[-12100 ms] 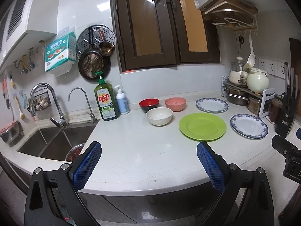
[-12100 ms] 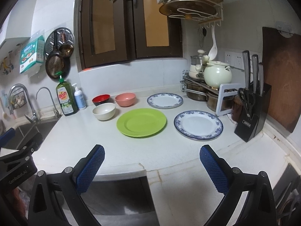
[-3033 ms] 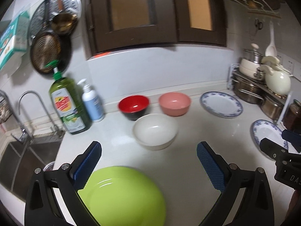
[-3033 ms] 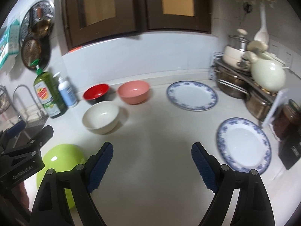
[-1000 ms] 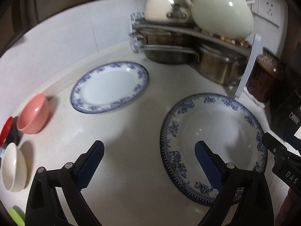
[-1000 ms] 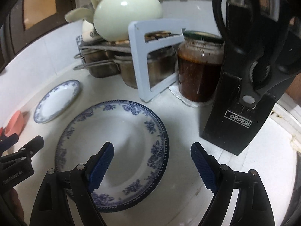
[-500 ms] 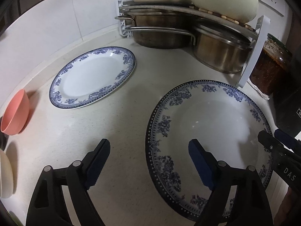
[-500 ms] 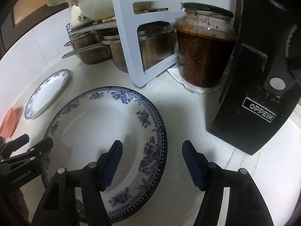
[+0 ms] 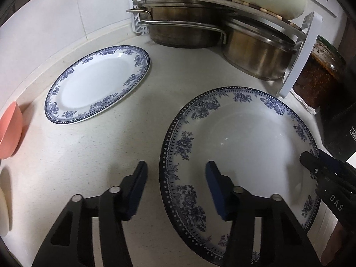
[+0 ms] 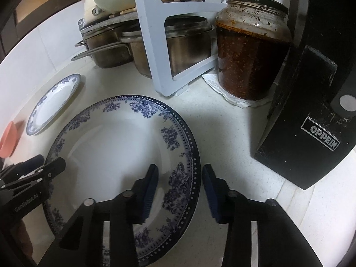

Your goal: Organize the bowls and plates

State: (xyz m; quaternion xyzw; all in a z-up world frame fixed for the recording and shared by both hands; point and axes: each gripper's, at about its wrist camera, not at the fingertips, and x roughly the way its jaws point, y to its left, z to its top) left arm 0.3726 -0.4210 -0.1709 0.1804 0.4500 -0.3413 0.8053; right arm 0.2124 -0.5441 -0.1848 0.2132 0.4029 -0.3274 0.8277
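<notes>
A large blue-and-white floral plate (image 9: 244, 142) lies flat on the white counter; it also shows in the right wrist view (image 10: 115, 146). My left gripper (image 9: 175, 173) is open and straddles the plate's left rim, one finger on each side. My right gripper (image 10: 180, 178) is open and straddles its right rim the same way. A second, smaller blue-and-white plate (image 9: 95, 82) lies further back left, also visible in the right wrist view (image 10: 53, 102). A pink bowl (image 9: 9, 131) and a cream bowl (image 9: 3, 213) sit at the left edge.
A white rack (image 9: 296, 57) holding steel pots (image 9: 255, 53) stands right behind the large plate. A jar of dark red paste (image 10: 251, 49) and a black knife block (image 10: 311, 122) stand close to the plate's right side.
Both grippers have moved down and in to the large plate and their fingers have narrowed, each pair now straddling an opposite rim of the plate.
</notes>
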